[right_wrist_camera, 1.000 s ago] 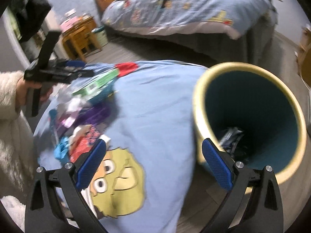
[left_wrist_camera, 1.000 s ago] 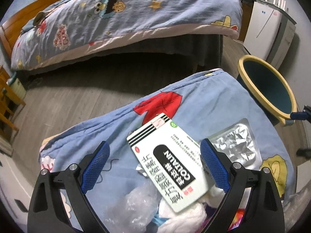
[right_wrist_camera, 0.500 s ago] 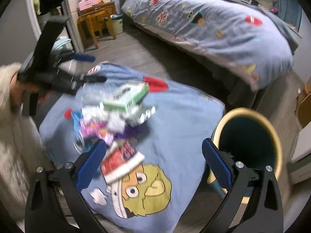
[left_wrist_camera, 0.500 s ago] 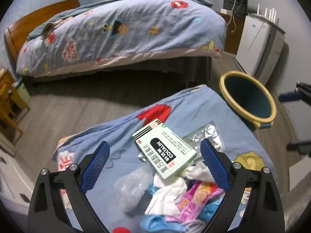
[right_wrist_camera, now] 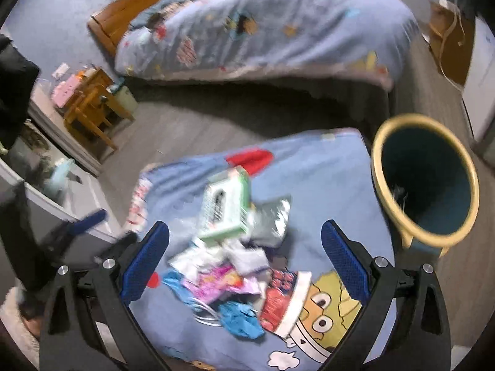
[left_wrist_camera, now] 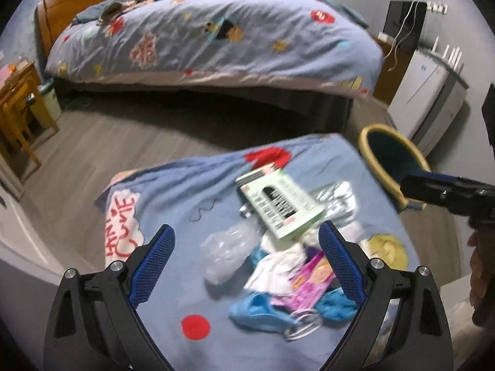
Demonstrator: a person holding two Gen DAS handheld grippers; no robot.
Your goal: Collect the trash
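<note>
A heap of trash lies on a blue cartoon-print cloth (left_wrist_camera: 191,185) over a low table. On top sits a white-and-green medicine box (left_wrist_camera: 278,205) (right_wrist_camera: 225,210), beside a silver foil pack (left_wrist_camera: 337,199) (right_wrist_camera: 273,216). A clear plastic wrapper (left_wrist_camera: 225,247), white tissues (left_wrist_camera: 278,267), a pink wrapper (left_wrist_camera: 309,284) (right_wrist_camera: 216,281) and blue face masks (left_wrist_camera: 260,312) (right_wrist_camera: 241,318) lie nearer me. My left gripper (left_wrist_camera: 246,259) hangs open above the heap, holding nothing. My right gripper (right_wrist_camera: 244,259) is open too, above the same heap. The yellow-rimmed teal bin (left_wrist_camera: 393,160) (right_wrist_camera: 427,179) stands at the table's right, with some trash at its bottom.
A bed (left_wrist_camera: 216,37) with a matching cover fills the background across a strip of grey wood floor (left_wrist_camera: 108,142). Wooden chairs (left_wrist_camera: 18,114) stand at the left. A white appliance (left_wrist_camera: 430,92) stands behind the bin. The right gripper's body (left_wrist_camera: 448,191) and a hand (left_wrist_camera: 479,262) cross the left wrist view.
Both grippers have pulled back and risen, so the whole heap shows. The right gripper has swung from the bin's mouth leftwards over the trash. Both stay open.
</note>
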